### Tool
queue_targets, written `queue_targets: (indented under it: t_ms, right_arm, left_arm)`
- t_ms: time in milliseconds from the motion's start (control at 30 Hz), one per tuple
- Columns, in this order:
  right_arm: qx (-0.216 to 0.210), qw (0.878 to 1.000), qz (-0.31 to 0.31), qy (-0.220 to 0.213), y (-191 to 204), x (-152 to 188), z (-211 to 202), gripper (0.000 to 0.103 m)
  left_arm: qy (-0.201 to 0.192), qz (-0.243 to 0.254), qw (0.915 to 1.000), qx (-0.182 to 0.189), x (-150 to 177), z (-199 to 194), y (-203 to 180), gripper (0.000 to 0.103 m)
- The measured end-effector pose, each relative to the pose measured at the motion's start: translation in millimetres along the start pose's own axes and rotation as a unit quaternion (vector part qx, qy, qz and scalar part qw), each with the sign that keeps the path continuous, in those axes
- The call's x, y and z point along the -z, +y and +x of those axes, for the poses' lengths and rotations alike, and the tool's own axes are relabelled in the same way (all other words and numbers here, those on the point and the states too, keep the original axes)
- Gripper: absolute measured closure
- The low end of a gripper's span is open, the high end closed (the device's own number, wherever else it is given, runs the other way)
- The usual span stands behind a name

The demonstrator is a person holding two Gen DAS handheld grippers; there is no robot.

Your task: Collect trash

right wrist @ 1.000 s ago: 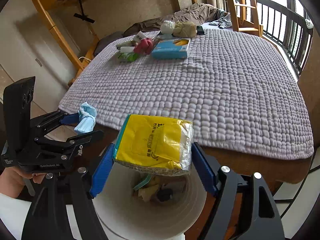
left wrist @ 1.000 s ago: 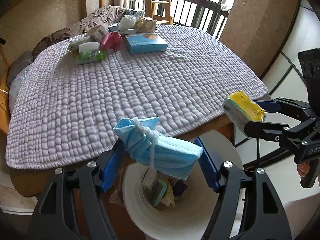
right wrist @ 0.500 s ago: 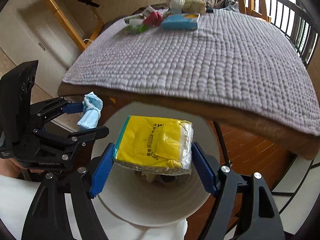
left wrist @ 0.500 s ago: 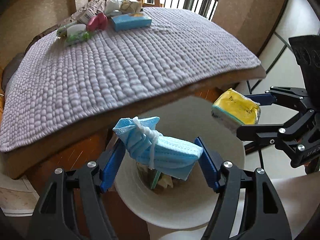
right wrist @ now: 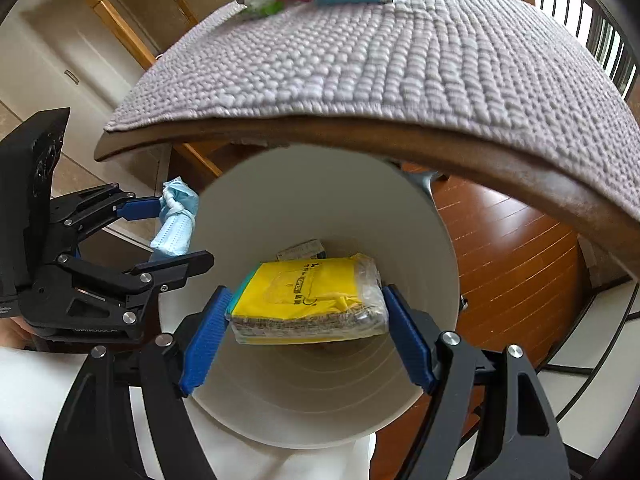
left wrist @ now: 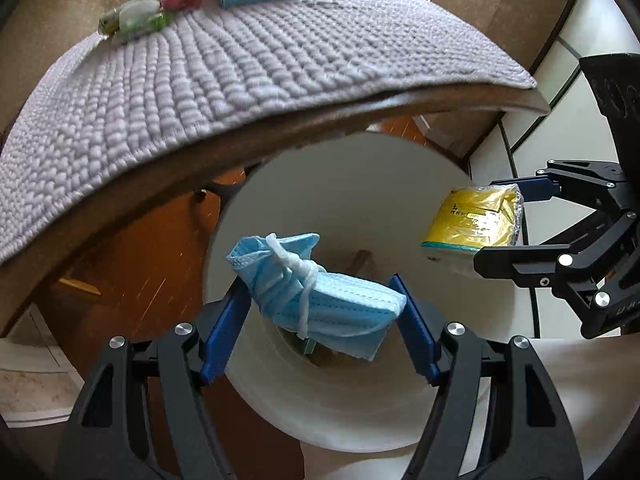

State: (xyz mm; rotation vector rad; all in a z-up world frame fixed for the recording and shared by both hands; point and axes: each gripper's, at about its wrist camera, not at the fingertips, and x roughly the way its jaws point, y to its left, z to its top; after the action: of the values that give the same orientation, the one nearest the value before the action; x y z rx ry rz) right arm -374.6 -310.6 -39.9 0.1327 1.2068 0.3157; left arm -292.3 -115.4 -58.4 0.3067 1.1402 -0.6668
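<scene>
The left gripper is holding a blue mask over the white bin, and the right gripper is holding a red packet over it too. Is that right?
Not quite: the packet is yellow, not red, as the right wrist view shows. The rest holds: the left gripper holds the blue mask over the white bin, and the right gripper holds its packet over it too.

Knobbly woven cloth mat (left wrist: 224,68), glossy plastic-wrapped yellow packet (right wrist: 308,300), smooth matt white bin (right wrist: 320,208), polished wood floor (right wrist: 512,248).
</scene>
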Motion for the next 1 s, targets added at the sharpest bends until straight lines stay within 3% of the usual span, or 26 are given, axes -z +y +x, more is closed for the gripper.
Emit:
queue_targets:
  t_ms: [333,400,467,700,833,1000]
  right_arm:
    - [0.005,1.000,0.009,0.018,-6,4,23,0.028]
    - [0.005,1.000,0.011,0.020,-6,5,26,0.025]
    - [0.009,1.000,0.017,0.019,-8,3,29,0.014]
    - [0.011,1.000,0.025,-0.005,-8,-10,15,0.011]
    - [0.013,0.998,0.016,-0.053,-4,-26,-16,0.008]
    - [0.055,0.987,0.033,-0.148,-23,-72,-58,0.004]
  left_arm:
    - [0.020,-0.001,0.9998,-0.002,5,21,2,0.031]
    - [0.023,-0.004,0.9997,0.012,4,25,3,0.024]
    - [0.015,-0.009,0.9998,0.011,5,24,5,0.007]
    - [0.005,-0.018,0.9994,0.029,0,8,14,0.007]
    - [-0.062,-0.010,0.9977,0.027,-16,-37,18,0.006]
    - [-0.154,-0.058,0.9857,-0.038,-50,-82,58,0.001]
